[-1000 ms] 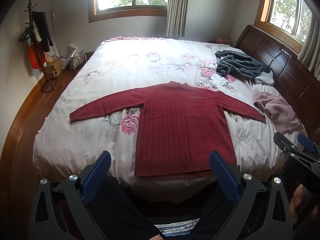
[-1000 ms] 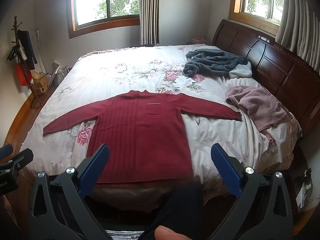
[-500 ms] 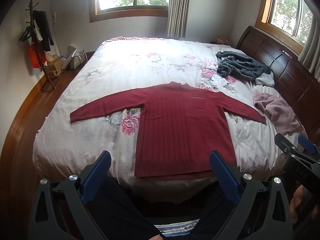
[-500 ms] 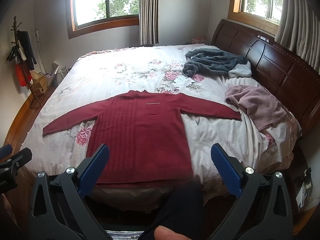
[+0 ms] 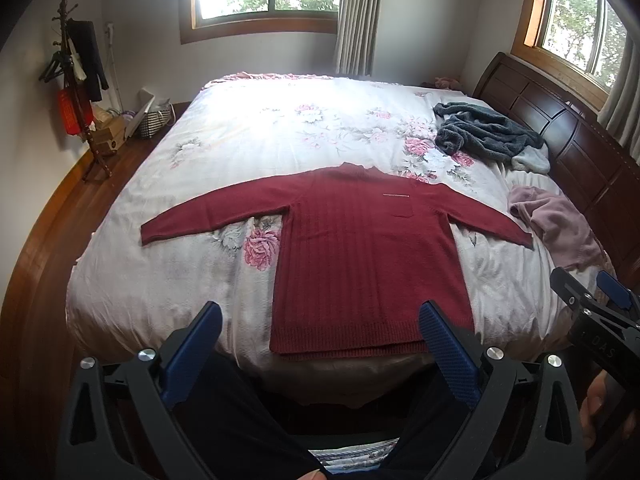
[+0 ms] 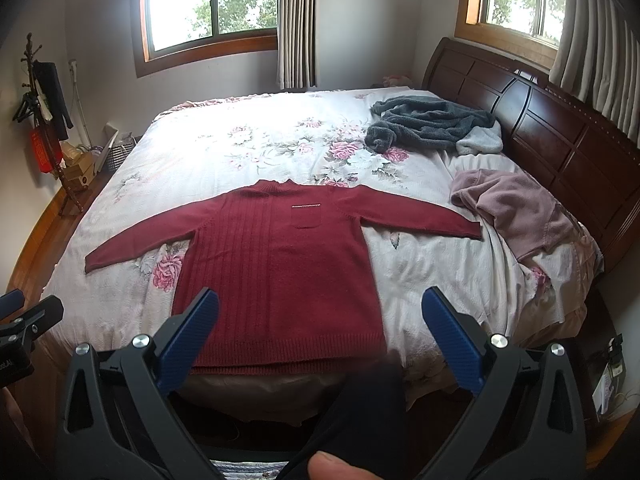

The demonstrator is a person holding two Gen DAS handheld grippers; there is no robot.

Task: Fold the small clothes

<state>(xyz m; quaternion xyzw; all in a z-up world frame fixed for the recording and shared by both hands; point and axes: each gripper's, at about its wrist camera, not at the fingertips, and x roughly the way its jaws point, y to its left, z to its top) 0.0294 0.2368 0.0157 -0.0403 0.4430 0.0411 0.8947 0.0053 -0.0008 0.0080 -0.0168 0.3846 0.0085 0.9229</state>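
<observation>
Floral bedspread (image 5: 168, 280) carries the red sweater (image 5: 368, 264) spread flat, hem nearest; soft, limp knit, likely best pinched at a cuff. Left gripper (image 5: 320, 332) and right gripper (image 6: 320, 316) hang spread, empty

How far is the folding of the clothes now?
Done: the dark red knitted sweater lies spread flat on the floral bedspread, sleeves out. In hand: nothing; left gripper and right gripper are open, short of it. Left: every fold, plus the crumpled grey fleece garment and pink garment.
</observation>
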